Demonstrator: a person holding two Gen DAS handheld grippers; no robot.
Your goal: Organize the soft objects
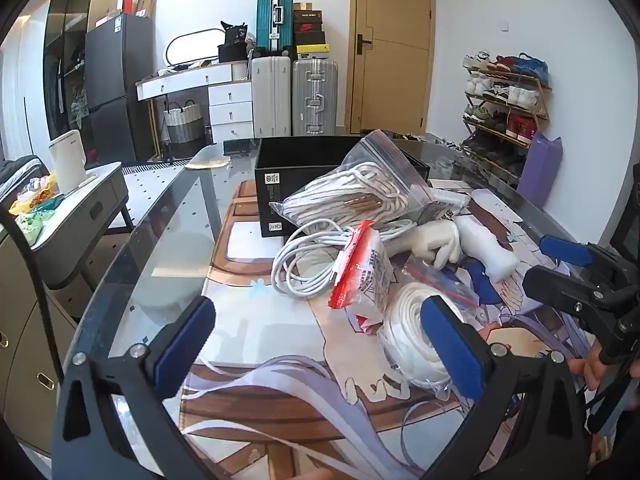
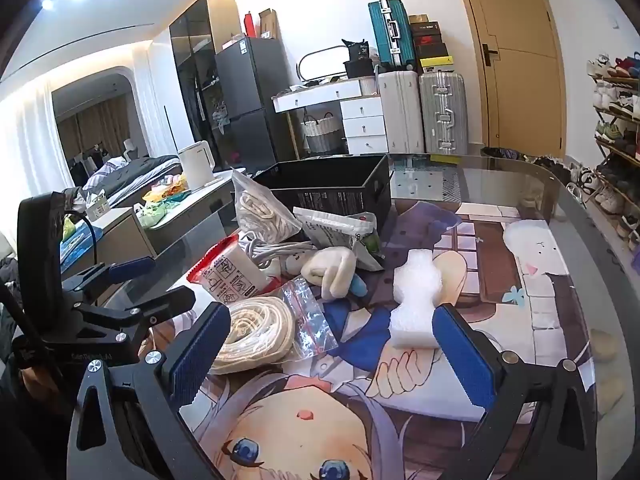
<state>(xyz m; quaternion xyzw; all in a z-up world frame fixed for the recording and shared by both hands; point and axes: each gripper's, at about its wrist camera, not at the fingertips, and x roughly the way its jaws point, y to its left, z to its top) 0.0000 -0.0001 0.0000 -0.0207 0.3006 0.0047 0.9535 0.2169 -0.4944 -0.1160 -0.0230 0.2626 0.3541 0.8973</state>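
Observation:
A pile of soft things lies on the printed mat [image 2: 500, 248] in front of an open black box [image 1: 288, 184] [image 2: 332, 192]. It holds a zip bag of white rope [image 1: 360, 192] [image 2: 260, 208], a white cable coil [image 1: 316, 256], a red-and-white packet [image 1: 364, 272] [image 2: 232, 276], a white glove [image 1: 436, 240] [image 2: 332, 268], a white foam piece [image 1: 488, 248] [image 2: 416, 300] and a bagged rope coil [image 1: 412, 340] [image 2: 256, 332]. My left gripper [image 1: 320, 344] [image 2: 156, 284] hovers open, its right finger over the bagged coil. My right gripper [image 2: 332, 356] [image 1: 556, 268] is open near the foam, holding nothing.
The mat lies on a glass table [image 1: 160, 240] with a curved edge. A grey side table with a white kettle [image 1: 68, 160] stands to the left. Suitcases [image 1: 296, 96], white drawers, a wooden door and a shoe rack [image 1: 504, 100] line the far wall.

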